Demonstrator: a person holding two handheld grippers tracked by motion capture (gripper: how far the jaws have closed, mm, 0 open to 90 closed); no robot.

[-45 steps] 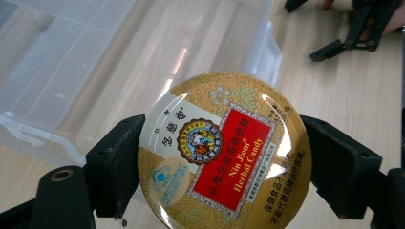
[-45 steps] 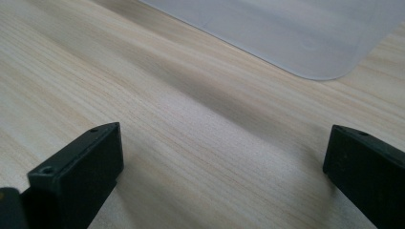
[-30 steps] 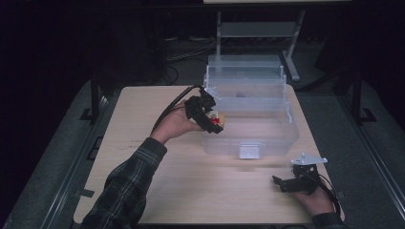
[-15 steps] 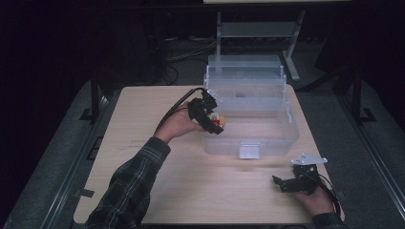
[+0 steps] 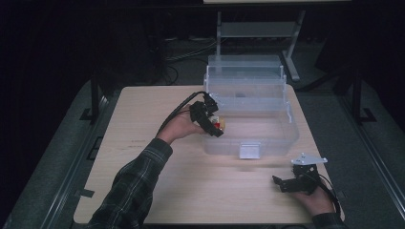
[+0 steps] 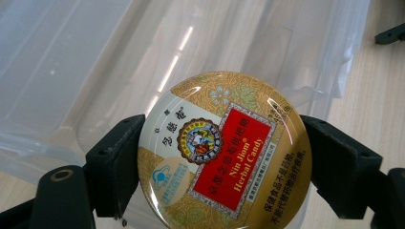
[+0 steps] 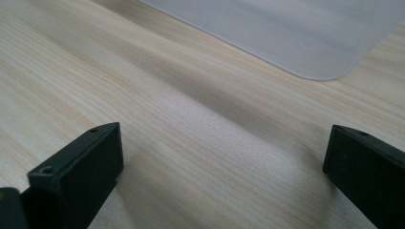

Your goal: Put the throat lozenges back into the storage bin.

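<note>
Gripping one candy tin (image 6: 224,152), left gripper (image 6: 215,157) over one bin (image 5: 267,129)

My left gripper (image 5: 213,125) holds a small red-and-gold tin (image 5: 219,124) at the left rim of the clear plastic box (image 5: 267,136). My right gripper (image 5: 286,183) rests low on the tabletop (image 5: 143,109), near the front right corner, apart from the box.

Left claw (image 5: 216,125) clamped shut, forearm extended; right claw (image 5: 282,183) spread wide, low.
</note>
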